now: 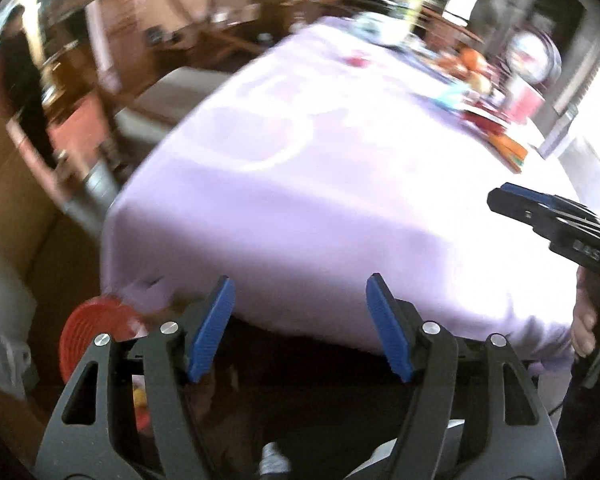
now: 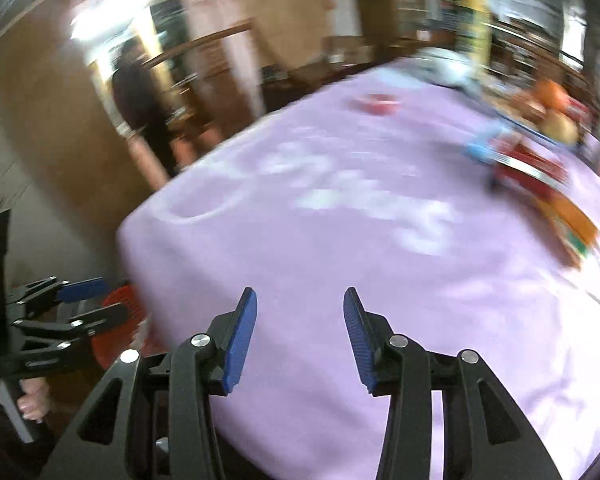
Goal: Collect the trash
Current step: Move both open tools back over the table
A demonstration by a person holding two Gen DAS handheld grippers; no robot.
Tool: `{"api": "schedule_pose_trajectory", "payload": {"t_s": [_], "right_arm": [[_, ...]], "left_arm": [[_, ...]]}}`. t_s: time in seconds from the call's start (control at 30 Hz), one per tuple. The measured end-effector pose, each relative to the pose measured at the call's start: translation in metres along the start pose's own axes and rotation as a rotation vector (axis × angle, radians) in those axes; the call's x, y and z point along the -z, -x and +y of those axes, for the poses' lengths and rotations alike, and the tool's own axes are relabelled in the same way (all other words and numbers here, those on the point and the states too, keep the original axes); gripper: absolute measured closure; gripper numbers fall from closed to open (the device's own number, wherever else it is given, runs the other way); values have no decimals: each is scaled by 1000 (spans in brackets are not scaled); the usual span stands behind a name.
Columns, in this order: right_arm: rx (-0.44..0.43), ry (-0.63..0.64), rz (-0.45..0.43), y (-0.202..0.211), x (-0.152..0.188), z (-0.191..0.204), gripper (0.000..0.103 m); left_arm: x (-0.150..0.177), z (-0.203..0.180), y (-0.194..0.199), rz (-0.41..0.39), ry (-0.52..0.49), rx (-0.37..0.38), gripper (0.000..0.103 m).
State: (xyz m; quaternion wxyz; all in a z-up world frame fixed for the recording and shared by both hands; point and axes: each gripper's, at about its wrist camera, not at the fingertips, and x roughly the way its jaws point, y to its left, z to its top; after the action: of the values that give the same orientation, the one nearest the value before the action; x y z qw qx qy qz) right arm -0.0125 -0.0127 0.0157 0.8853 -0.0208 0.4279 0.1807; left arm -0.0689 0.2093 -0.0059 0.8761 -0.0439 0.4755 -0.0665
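Left wrist view shows our left gripper [image 1: 300,320] gaping and empty over the near edge of the lilac-clothed table [image 1: 320,200], our right gripper [image 2: 300,334] likewise parted with nothing between its pads, blurred colourful trash [image 2: 540,176] lying far right, and a red basket [image 1: 92,328] near left below the table.

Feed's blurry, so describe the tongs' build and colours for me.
Both match: left tongs and right tongs have black triangular cut-out arms, silver pivot pins and ribbed blue pads. From the side, the right unit shows small white lettering I can't read. No cables or sleeves are clearly visible.
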Motion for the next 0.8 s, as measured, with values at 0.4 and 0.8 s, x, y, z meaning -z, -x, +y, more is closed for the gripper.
{"api": "schedule_pose_trajectory", "payload": {"t_s": [0.4, 0.8], "right_arm": [[226, -284, -65, 15, -1, -177, 58], [267, -377, -12, -23, -34, -240, 36]], "left_arm": [[-85, -142, -81, 74, -188, 152, 34], [-153, -218, -129, 91, -293, 210, 33]]}}
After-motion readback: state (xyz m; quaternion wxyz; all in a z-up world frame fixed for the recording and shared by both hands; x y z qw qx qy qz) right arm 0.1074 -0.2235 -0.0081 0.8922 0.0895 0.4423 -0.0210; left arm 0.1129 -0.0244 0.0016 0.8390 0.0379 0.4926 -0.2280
